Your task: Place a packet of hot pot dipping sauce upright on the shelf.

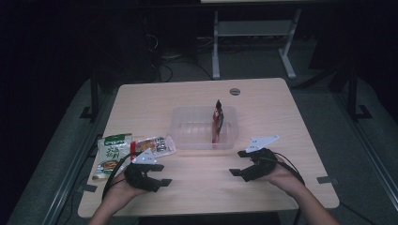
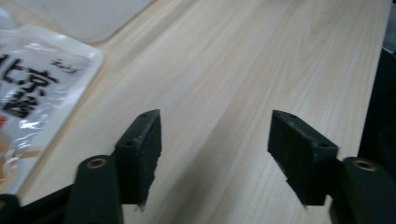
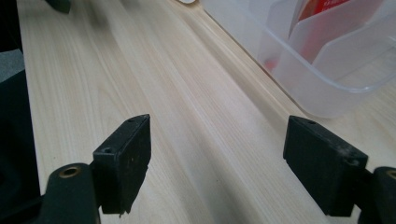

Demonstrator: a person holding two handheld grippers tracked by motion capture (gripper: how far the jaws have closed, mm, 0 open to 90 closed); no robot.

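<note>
With both the left gripper (image 1: 156, 174) and right gripper (image 1: 239, 162) wide open and empty over the desk (image 1: 197, 187), the likely next step is bringing a pouch (image 1: 154, 146) lying left of the bin (image 1: 187, 133) cleanly between the left jaws.

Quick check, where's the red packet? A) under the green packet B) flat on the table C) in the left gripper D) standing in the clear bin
D: the red packet stands upright inside the clear bin, and both grippers are open and empty.
</note>
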